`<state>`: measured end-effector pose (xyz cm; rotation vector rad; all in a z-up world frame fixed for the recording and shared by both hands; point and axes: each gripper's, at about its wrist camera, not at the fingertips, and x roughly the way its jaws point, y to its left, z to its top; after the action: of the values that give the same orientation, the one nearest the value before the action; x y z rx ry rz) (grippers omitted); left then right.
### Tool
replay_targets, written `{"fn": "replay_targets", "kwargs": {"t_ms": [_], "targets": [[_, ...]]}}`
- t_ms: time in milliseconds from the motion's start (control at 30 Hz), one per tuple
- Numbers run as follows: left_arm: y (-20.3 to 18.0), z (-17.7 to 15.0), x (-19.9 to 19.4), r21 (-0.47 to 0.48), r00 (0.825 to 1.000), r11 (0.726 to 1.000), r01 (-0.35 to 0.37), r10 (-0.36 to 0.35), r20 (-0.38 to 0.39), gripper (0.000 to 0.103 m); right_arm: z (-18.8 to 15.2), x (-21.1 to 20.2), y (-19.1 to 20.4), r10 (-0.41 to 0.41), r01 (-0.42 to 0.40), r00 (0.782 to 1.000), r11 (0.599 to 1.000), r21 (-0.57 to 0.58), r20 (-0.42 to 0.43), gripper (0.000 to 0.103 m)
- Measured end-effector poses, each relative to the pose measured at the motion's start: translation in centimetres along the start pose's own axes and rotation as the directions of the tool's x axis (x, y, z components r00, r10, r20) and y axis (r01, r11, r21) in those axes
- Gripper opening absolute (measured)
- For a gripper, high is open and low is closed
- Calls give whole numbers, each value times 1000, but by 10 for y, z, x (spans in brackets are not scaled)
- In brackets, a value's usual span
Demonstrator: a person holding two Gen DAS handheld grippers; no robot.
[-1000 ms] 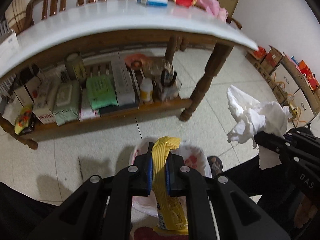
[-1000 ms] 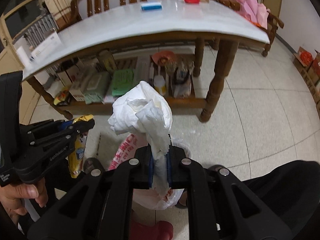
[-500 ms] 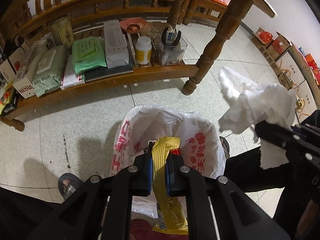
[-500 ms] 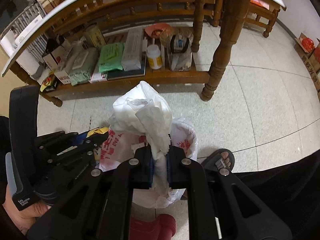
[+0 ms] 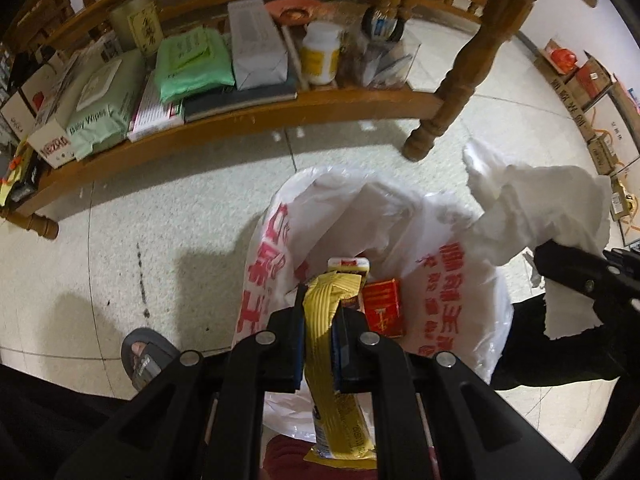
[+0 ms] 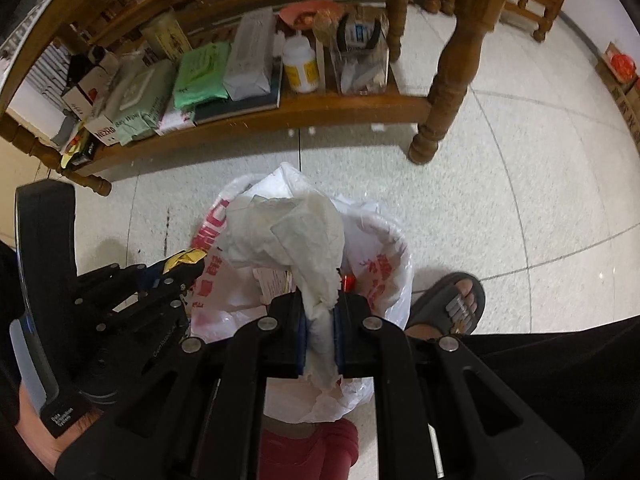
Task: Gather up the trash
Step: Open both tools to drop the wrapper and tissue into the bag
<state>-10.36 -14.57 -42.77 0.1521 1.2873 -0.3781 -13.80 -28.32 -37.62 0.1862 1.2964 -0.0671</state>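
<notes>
Left wrist view: my left fingers [image 5: 318, 344] pinch a yellow wrapper [image 5: 334, 364] over the open white bag [image 5: 452, 280], a red packet [image 5: 382, 307] inside at one o'clock. My right fingers [image 6: 320, 336] clamp crumpled tissue [image 6: 296, 236] above the same bag, a sandalled foot [image 6: 452, 304] at three o'clock.

A yellow wrapper [image 5: 326, 308] with thin stripes is seen between blue pads [image 5: 298, 344] on the black left gripper [image 5: 318, 344]. Crumpled white tissue [image 6: 296, 236] is seen in the black right gripper [image 6: 320, 340]. The bag [image 5: 452, 280] is white with red letters, and a red box [image 5: 382, 308] with gold marks is seen inside it. At 11 o'clock from the bag, a bright green pack [image 5: 192, 64] and a pale green wipes pack [image 5: 104, 104] are seen on the brown wooden shelf [image 5: 256, 116]. At 12 o'clock, a white bottle [image 5: 320, 58] with a yellow label is seen. The floor [image 5: 160, 216] is pale and speckled.
</notes>
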Motion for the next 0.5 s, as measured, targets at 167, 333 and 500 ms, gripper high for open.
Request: {"fn": "replay_targets", "kwargs": {"t_ms": [167, 333, 500], "targets": [[-1, -1, 11, 2, 1000, 1000, 15, -15, -22, 11, -2, 26, -4, 6, -5, 998, 1000, 27, -68, 10], [-9, -8, 24, 52, 999, 999, -1, 3, -52, 12, -2, 41, 0, -2, 4, 995, 1000, 24, -96, 11], [-6, -10, 30, 49, 998, 999, -5, 9, -69, 16, -1, 52, 1, 7, -3, 991, 999, 33, -130, 13]]}}
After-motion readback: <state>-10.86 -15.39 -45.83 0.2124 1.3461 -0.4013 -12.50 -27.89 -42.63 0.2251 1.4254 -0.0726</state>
